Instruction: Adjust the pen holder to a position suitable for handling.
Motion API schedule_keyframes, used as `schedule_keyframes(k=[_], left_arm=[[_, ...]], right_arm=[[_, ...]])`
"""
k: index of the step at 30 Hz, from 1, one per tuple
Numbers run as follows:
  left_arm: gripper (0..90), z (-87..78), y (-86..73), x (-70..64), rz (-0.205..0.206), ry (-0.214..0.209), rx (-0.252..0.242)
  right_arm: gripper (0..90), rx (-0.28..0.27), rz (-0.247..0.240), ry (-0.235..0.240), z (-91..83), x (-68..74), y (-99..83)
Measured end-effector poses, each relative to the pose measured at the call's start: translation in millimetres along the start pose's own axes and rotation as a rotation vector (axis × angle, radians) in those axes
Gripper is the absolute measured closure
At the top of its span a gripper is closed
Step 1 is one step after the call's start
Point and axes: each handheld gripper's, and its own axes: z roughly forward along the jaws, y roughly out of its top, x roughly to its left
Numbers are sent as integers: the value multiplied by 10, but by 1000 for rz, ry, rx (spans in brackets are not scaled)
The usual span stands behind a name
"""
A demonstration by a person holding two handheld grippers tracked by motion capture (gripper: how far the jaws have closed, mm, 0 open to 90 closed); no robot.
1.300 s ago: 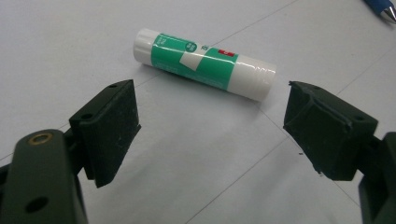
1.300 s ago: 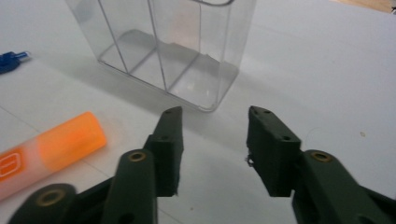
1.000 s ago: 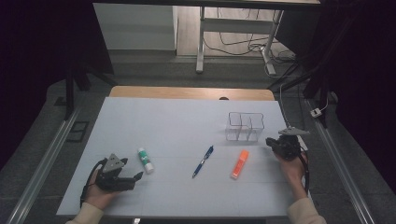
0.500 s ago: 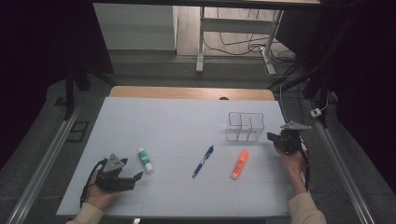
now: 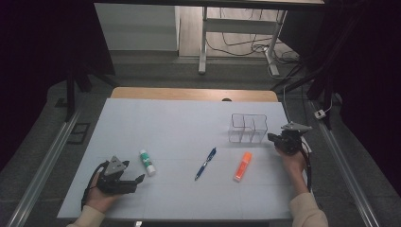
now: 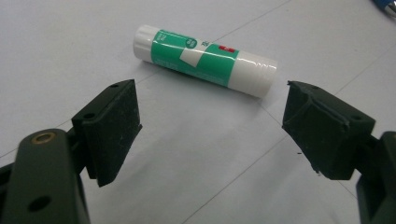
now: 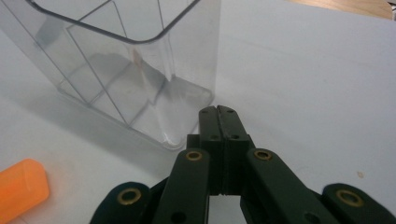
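A pale table (image 5: 189,118) carries a clear box (image 5: 248,128) with inner partitions, standing upright toward the far right. Just right of the box sits the right gripper (image 5: 274,138), jaws pressed together with nothing between them, tips close to the box's near corner. At the near left the left gripper (image 5: 136,181) has its jaws spread wide and empty; the glue stick (image 6: 204,60) lies flat just beyond them. Between the grippers lie an orange marker (image 5: 242,166) and a blue pen (image 5: 205,163).
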Motion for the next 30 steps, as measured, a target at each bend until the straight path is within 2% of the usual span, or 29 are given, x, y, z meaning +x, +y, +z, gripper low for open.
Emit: schedule_keyframes(k=[10,12,16,30], left_arm=[[191,-8,-4,-11,0,1,1],[191,-9,-5,-10,2,0,3],[192,-7,-9,-6,-1,1,7],[193,0,-16,0,-4,0,13]], right_arm=[[893,9,-34,23,53,77,2],[894,17,-41,13,57,95,6],[893,16,-19,16,66,99,-3],[893,21,-26,21,96,150,3]])
